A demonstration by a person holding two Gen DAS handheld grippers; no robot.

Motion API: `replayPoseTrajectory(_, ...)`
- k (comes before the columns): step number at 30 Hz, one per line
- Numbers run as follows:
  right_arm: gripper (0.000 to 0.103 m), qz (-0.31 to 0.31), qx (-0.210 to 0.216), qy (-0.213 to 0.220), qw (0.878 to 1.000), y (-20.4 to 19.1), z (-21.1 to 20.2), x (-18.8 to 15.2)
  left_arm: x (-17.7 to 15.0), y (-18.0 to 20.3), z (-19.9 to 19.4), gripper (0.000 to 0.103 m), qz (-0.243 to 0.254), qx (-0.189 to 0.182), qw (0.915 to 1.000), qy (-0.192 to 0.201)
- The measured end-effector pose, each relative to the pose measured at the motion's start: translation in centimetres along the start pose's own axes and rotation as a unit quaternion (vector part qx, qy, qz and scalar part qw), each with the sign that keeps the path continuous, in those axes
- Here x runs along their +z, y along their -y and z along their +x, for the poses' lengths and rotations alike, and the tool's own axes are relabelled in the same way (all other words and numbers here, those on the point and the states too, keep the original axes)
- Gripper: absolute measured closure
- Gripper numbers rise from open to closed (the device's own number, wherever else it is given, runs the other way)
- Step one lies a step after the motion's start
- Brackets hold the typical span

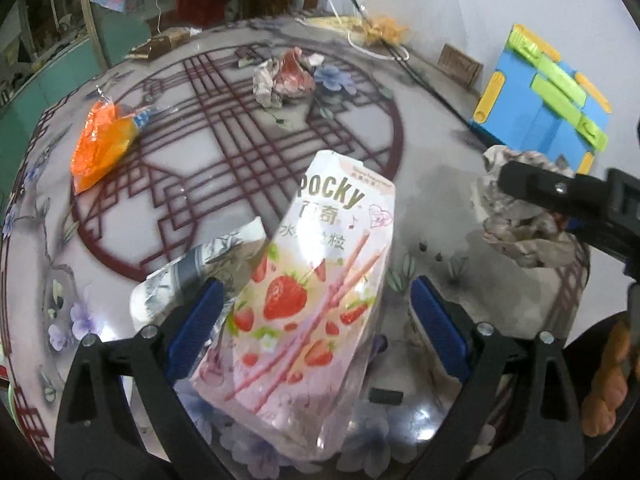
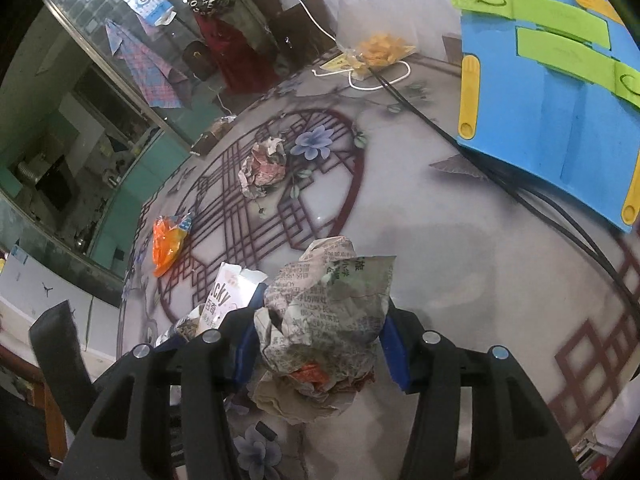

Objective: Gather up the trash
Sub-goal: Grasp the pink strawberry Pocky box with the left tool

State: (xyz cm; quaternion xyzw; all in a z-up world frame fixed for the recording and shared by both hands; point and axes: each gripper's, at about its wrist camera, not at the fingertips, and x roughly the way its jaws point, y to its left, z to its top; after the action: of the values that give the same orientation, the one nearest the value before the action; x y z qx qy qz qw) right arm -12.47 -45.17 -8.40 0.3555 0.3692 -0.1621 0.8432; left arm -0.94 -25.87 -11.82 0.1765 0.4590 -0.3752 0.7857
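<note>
Left wrist view: left gripper spread wide, blue pads either side of the Pocky box, neither pad pressing on it. Risk on closing: thin, already dented carton, likely to buckle or squirt out sideways if pinched off-centre. Left pad also sits just over the crumpled printed wrapper beside the box, so could snag both and hold neither properly.

Right wrist view: right gripper clamped on a crumpled newspaper ball, pads dug into its flanks. Loose folds hang below the jaws (a red scrap tucked in among them), so a piece could shed or the wad could slide through if the paper gives. Black cable runs across the table's far right side; could catch a swing toward the blue folded bin.

Box: pale pink, strawberry print, top flap torn open, lying tilted on the glossy patterned table near its close edge, touching the printed wrapper. Newspaper ball: grey newsprint, tightly creased, lifted clear of the tabletop as far as can be judged. Still lying out: orange plastic wrapper at the left, and another paper wad mid-table by the flower print, well apart from both grippers.
</note>
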Motion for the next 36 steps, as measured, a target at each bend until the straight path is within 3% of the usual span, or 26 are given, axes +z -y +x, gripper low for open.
replayPoseTrajectory(4, 0.052, -0.002, 0.005, -0.004, 1.000, -0.2, 0.2, -0.1, -0.1, -0.6, 1.1, 0.014, -0.022, -0.005, 0.9996, -0.018)
replayPoseTrajectory(11, 0.052, -0.014, 0.003, -0.004, 1.000, -0.9, 0.4, -0.3, -0.1, -0.4, 0.2, 0.034, -0.013, 0.005, 0.9999, 0.000)
replayPoseTrajectory(20, 0.052, -0.038, -0.009, 0.000, 0.999, -2.3, 0.8, -0.7, -1.1, -1.6, -6.3, 0.035, -0.002, 0.009, 0.9975, 0.070)
replayPoseTrajectory(25, 0.052, -0.058, -0.022, 0.001, 0.998, -3.1, 1.1, -1.2, -2.4, -5.4, -10.9, 0.035, -0.019, 0.031, 0.9946, 0.098)
replayPoseTrajectory(31, 0.052, -0.079, -0.035, -0.005, 0.996, -4.3, 1.8, -1.9, -4.1, -11.0, -15.0, 0.035, -0.047, 0.083, 0.9880, 0.122)
replayPoseTrajectory(33, 0.052, -0.093, -0.042, -0.006, 0.995, -4.9, 2.1, -2.2, -4.8, -13.1, -15.7, 0.035, -0.074, 0.099, 0.9831, 0.135)
replayPoseTrajectory(36, 0.052, -0.122, -0.056, -0.001, 0.991, -6.1, 2.4, -2.7, -5.9, -16.2, -16.1, 0.035, -0.132, 0.085, 0.9783, 0.135)
